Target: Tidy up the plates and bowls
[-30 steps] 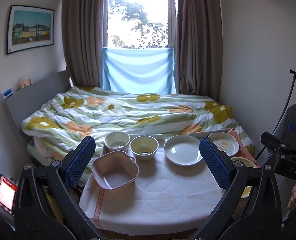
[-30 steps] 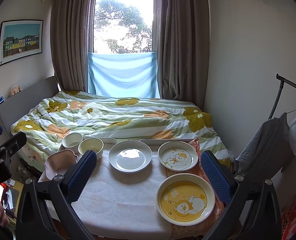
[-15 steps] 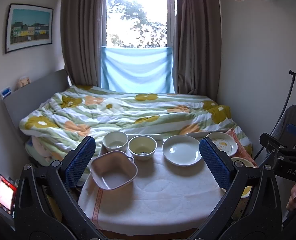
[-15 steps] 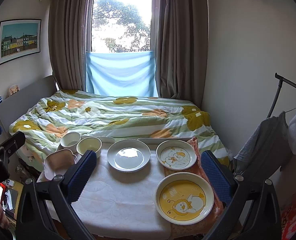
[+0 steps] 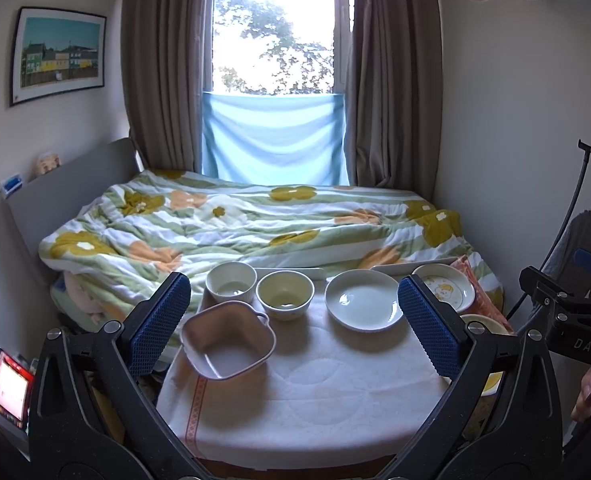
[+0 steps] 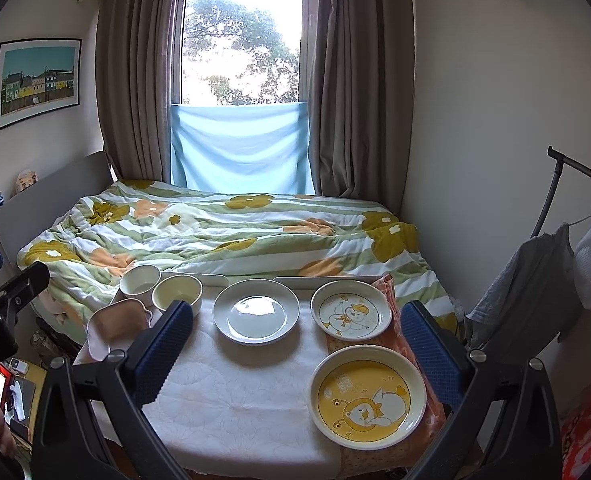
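A: Biggest first? A bed (image 5: pixel 255 220) with a flowered quilt is seen behind the table (image 5: pixel 307 392), which is covered by a white cloth.

B: Noted. Grippers?

A: The left gripper (image 5: pixel 295 324) is held above the near table edge, jaws spread wide, nothing gripped. Same for the right gripper (image 6: pixel 295 344): jaws wide, nothing between them.

B: Dishes, large to small?

A: A yellow cartoon plate (image 6: pixel 368 396) is placed at the near right. A smaller duck-print plate (image 6: pixel 350 315) is set just behind it, both on an orange patterned mat (image 6: pixel 395 320). A plain white plate (image 6: pixel 255 311) is found mid-table, beside the duck plate. A pink square bowl (image 5: pixel 227 340) is seen at the left side. Behind it a cream bowl (image 5: pixel 284 295) and a white bowl (image 5: pixel 231 282) are lined up side by side at the far edge. Whether those two touch cannot be told.
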A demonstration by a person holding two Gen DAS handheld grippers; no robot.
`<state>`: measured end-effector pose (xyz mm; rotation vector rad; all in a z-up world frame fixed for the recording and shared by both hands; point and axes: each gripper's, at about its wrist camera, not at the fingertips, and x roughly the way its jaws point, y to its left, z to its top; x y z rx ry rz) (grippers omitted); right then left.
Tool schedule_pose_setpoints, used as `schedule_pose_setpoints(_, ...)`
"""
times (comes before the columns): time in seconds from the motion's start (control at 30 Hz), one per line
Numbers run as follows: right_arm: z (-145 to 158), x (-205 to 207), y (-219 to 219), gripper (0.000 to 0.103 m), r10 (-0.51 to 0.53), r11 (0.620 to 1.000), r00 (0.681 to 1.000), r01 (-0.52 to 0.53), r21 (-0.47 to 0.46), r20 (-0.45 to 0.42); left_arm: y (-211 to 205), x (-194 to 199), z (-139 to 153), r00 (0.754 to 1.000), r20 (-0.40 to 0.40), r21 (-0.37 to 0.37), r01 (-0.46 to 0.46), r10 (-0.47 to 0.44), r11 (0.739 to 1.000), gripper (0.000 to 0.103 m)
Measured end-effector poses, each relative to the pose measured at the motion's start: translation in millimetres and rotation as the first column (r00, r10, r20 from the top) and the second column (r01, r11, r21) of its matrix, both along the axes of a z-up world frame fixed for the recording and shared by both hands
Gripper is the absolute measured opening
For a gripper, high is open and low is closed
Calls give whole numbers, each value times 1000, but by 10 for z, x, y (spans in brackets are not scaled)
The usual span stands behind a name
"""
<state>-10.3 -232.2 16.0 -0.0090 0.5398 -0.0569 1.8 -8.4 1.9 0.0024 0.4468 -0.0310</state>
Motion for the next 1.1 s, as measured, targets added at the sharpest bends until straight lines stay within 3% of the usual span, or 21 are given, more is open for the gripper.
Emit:
schedule_pose_setpoints(0.7, -13, 18, 2, 103, -6, 1000, 1000, 6, -4, -8, 30, 55, 25, 1000, -19, 9, 2, -2, 1000, 103)
schedule_pose_setpoints(0.93, -152, 87, -59, 103, -46, 998, 997, 48, 31, -69, -89, 320, -119, 989, -116, 29, 96, -92, 995, 103)
schedule_pose_setpoints(1.1, -495, 120, -247, 103, -130, 988, 978, 142, 67, -163, -248, 677, -449, 958, -223, 37, 192, -180, 981, 103)
